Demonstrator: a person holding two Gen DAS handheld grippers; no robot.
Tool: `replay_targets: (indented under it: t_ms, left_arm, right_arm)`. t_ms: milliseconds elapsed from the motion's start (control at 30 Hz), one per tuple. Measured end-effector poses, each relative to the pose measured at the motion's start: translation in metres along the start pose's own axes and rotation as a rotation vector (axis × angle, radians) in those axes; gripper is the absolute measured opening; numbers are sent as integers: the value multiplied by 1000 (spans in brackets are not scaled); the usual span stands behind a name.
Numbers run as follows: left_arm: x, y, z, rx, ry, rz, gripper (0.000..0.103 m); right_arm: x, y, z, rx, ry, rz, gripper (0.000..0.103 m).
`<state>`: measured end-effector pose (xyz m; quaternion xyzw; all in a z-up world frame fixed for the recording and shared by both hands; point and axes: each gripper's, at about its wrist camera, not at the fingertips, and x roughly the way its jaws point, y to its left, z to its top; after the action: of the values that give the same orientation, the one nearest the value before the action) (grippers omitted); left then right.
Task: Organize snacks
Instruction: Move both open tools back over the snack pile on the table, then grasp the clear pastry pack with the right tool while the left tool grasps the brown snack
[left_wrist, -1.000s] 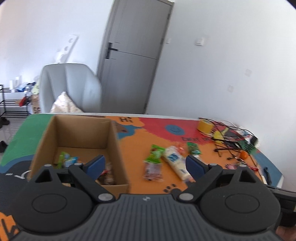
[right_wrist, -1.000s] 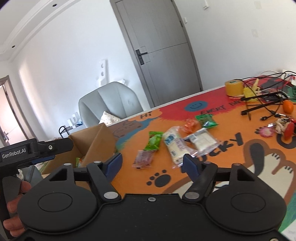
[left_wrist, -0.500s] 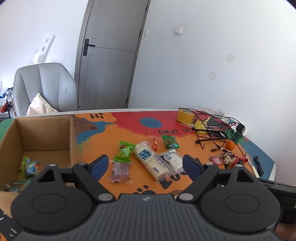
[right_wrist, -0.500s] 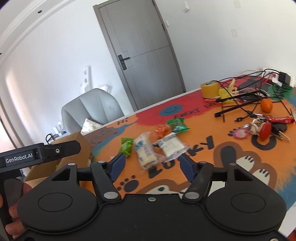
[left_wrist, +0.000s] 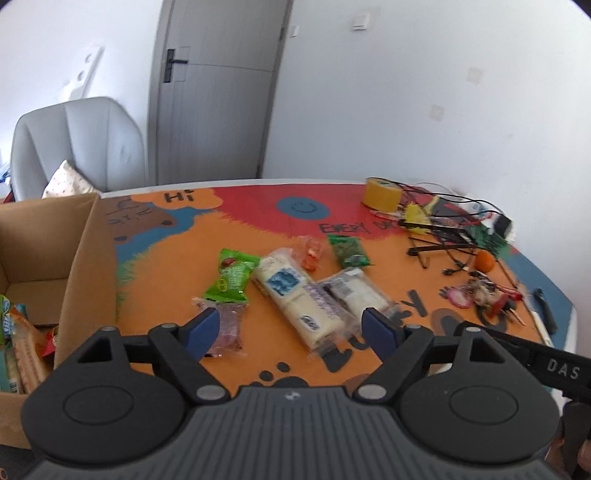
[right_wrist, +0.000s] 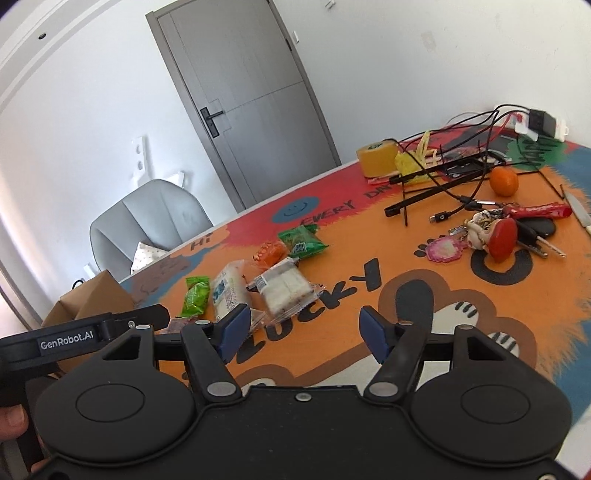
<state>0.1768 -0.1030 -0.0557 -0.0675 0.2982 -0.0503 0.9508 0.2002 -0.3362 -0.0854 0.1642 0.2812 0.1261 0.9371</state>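
The left gripper (left_wrist: 290, 328) hovers above the bench (left_wrist: 177, 258) with its jaws closing but still well apart, and nothing is gripped between them; beyond the blue fingertips (left_wrist: 201, 328) lies a scatter of snacks on the orange part of the printed mat. A long white packet with a blue label (left_wrist: 291, 299) lies slantwise in the middle, with a clear-wrapped white sandwich pack (left_wrist: 354, 291) just beside it on the right. A light green packet (left_wrist: 231, 275) lies to the left of the white one, and a clear packet with dark filling (left_wrist: 229, 325) sits at its near end, partly behind the left fingertip. Farther back are a small orange packet (left_wrist: 312, 253) and a dark green packet (left_wrist: 349, 251), near each other. At the left edge stands an open cardboard box (left_wrist: 86, 266) with several wrapped snacks already inside it. The right gripper (right_wrist: 304, 330) is also over the bench, its jaws apart and empty, aimed at the mat just right of the sandwich pack. Well apart from the snacks, at the far right of the bench, lie a yellow tape roll (left_wrist: 380, 194), a tangle of black cables (right_wrist: 461, 166), an orange (right_wrist: 503, 181) and a bunch of keys (right_wrist: 495, 236). A grey chair (left_wrist: 77, 144) stands behind the box.
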Motion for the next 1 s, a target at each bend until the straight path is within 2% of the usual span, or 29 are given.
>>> replay_targets:
  t_ms: [333,533,667,867,1000]
  left_arm:
    - [35,17,4,-69,43,87,76]
    - [56,30,2,-96,81,140,75]
    - [68,35,0,-105,102,148,73]
    - [79,36,-3,-91,127,155,56]
    - [79,38,-2,-88,131,163,39]
  right_arm:
    - [51,3,14,-18,61,42,66]
    - [80,4,25,-38,89,42,66]
    - [97,7,29,-56,106,45,66]
    - [118,15,31,-106,131,37,66]
    - [123,19,31,-134,139,32,66]
